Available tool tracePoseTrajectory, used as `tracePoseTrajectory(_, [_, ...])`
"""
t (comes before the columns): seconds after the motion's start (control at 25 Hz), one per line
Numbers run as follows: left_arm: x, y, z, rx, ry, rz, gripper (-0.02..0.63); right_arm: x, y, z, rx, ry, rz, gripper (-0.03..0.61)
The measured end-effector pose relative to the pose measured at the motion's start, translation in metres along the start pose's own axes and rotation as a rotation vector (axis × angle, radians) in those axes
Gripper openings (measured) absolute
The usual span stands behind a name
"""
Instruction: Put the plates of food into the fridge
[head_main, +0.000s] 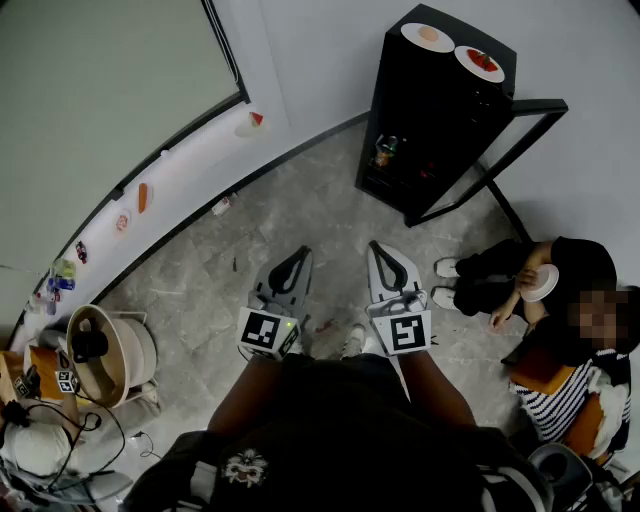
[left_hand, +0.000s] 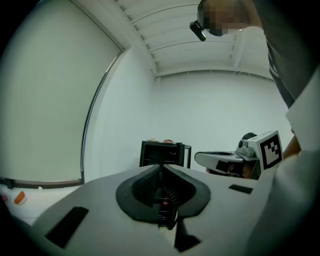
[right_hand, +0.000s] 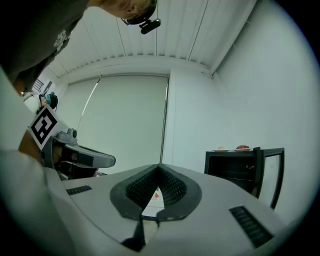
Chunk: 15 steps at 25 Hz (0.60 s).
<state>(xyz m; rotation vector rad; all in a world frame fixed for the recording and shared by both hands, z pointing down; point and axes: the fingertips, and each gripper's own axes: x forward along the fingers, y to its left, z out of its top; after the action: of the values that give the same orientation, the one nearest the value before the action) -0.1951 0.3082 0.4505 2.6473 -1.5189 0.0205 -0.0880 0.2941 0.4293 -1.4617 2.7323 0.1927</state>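
Observation:
A black fridge (head_main: 440, 110) stands at the far wall with its glass door (head_main: 520, 140) swung open. On its top sit a plate with pale orange food (head_main: 427, 37) and a plate with red food (head_main: 479, 62). More plates of food lie on the white window sill: one with a red piece (head_main: 252, 122), an orange one (head_main: 143, 197) and a small plate (head_main: 121, 222). My left gripper (head_main: 300, 255) and right gripper (head_main: 378, 250) are held side by side over the floor, level, both shut and empty, well short of the fridge (left_hand: 165, 152). The right gripper view shows the fridge (right_hand: 235, 167) at the right.
A person sits on the floor right of the fridge door, holding a white dish (head_main: 541, 283). A small bottle (head_main: 222, 205) lies on the floor by the sill. A round fan-like device (head_main: 100, 355) and cables sit at the left. Grey tiled floor (head_main: 330, 210) lies between me and the fridge.

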Motion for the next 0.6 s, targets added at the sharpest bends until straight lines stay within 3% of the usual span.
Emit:
tracePoseTrajectory(0.44, [0.009,-0.001,0.009,0.01,-0.025,0.023,0.04,0.009,-0.001,0.009,0.005,-0.043,0.033,0.023])
tracePoseTrajectory(0.6, [0.012,0.001,0.014,0.0,-0.021,0.018,0.04,0.008,-0.005,0.016,0.009,-0.069,0.006,0.023])
